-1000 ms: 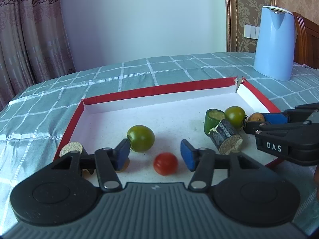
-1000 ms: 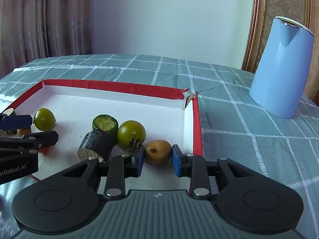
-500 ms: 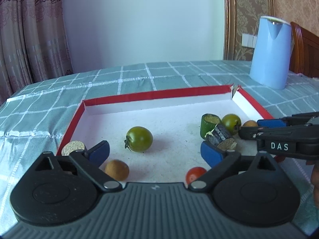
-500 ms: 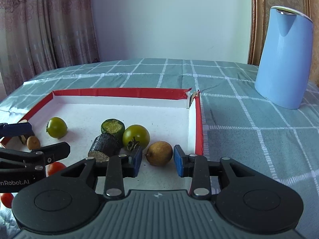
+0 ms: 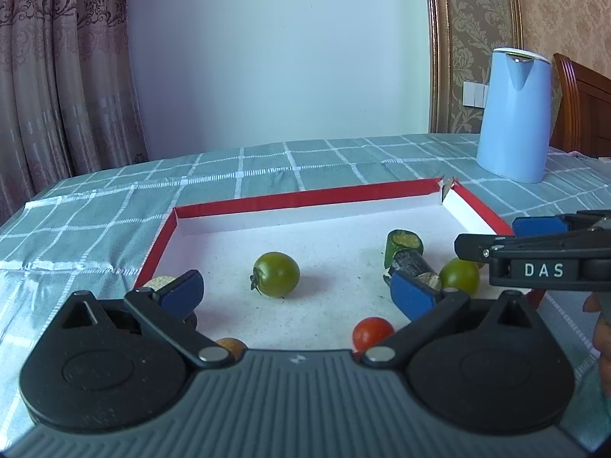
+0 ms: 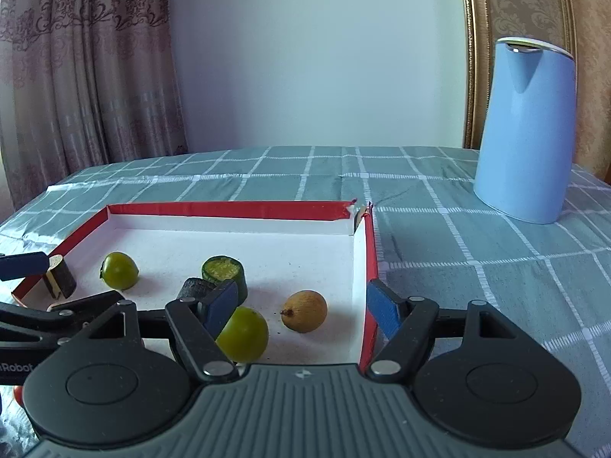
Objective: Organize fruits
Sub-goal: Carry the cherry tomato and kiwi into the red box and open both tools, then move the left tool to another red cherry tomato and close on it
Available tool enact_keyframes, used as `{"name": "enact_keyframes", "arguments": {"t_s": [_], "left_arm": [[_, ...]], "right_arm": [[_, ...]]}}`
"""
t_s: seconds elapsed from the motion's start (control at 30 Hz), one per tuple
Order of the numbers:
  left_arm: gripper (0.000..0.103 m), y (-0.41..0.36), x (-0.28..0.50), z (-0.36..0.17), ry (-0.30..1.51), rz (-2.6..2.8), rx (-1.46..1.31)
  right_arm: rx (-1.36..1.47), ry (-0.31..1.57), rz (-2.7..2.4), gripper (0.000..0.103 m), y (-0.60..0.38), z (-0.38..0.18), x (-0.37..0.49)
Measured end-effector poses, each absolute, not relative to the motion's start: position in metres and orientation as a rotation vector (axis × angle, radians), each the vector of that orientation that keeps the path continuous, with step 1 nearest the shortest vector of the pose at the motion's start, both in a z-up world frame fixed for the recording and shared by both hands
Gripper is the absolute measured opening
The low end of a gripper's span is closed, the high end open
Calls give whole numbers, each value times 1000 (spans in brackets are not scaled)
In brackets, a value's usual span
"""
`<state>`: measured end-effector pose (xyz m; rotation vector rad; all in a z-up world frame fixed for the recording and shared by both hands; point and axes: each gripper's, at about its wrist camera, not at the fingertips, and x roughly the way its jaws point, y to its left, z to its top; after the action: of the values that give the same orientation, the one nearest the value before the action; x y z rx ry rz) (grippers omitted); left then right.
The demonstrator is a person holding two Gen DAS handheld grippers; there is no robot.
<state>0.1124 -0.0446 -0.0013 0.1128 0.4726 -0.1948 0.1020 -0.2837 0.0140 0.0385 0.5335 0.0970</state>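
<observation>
Fig. | left tool (image 5: pixel 296 292) released, pads spread wide, empty, facing green tomato (image 5: pixel 275 274) mid-tray | right tool (image 6: pixel 299 301) released, empty, pads either side of brown fruit (image 6: pixel 304 311), likely its next pick | red tomato (image 5: pixel 372 333) at near edge | all fruits lie in red-rimmed tray (image 6: pixel 229 208) on the desk, corralled by its walls

The left gripper (image 5: pixel 296 292) stands wide open above the red-edged tray (image 5: pixel 305 196). A green tomato (image 5: pixel 276 274) lies at 12 o'clock from it, a red tomato (image 5: pixel 371 333) at 4 o'clock. The right gripper (image 5: pixel 492 236) enters at 3 o'clock, beside another green tomato (image 5: pixel 459 276). A blue kettle (image 5: pixel 513 114) stands at 1 o'clock.
</observation>
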Motion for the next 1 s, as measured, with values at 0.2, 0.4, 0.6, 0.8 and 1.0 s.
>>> {"name": "enact_keyframes", "arguments": {"t_s": [0.2,0.4,0.6,0.8,1.0], "left_arm": [[103,-40,102,-1,462,-173,106],[103,-38,94,-3,465,-166,110],[103,-24,76,-4,465,-163,83],[103,-4,63,-8,484,-152,29],[103,7,55,-4,494,-158,-12]], "right_arm": [[73,510,101,79,-287,17,89],[120,491,99,82,-292,19,78],[158,465,115,82,-300,21,63],[170,477,127,82,-299,20,61],[154,477,154,82,-296,20,55]]}}
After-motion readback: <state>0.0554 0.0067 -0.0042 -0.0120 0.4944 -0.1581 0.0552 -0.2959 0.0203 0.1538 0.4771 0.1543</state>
